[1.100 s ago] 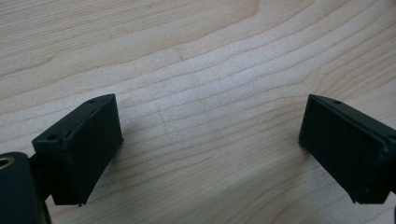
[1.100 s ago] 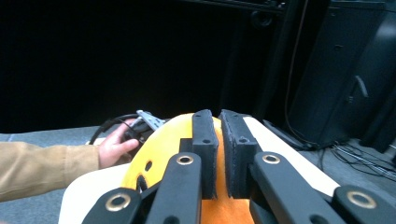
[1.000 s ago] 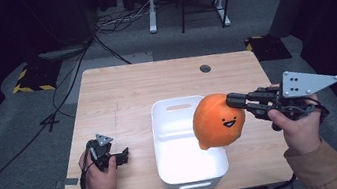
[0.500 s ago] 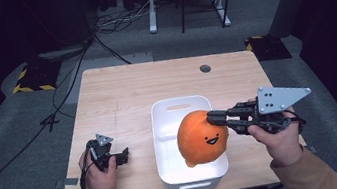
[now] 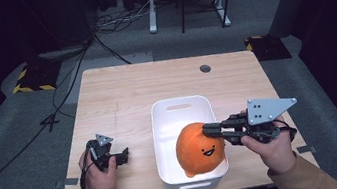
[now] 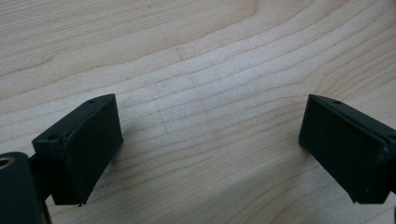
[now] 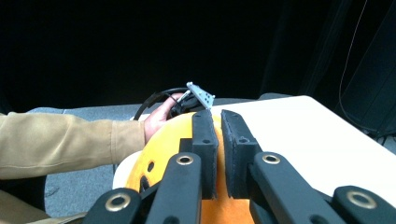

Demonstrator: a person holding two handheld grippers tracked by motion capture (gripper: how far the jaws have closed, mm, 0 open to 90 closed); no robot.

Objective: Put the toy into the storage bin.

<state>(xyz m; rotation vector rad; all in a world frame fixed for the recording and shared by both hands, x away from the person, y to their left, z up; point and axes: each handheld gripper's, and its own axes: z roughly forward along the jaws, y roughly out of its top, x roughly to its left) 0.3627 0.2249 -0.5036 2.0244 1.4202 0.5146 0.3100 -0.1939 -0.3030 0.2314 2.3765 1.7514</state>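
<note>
Descent has brought our right gripper [image 5: 206, 131], pinched on the round orange plush toy [image 5: 197, 151], into the white plastic bin [image 5: 178, 107], so release comes next.

The left tongs [image 5: 124, 155] rest low near the worktop's front left corner, held in the left hand [image 5: 98, 169], jaws spread wide with bare wood between them. The right tongs [image 5: 207, 130] lie level near the front right edge, pointing toward the left edge, gripped by the right hand [image 5: 271, 149]; their jaws are nearly together, pinching a fold of orange plush. Both sleeves enter from the front edge.
</note>
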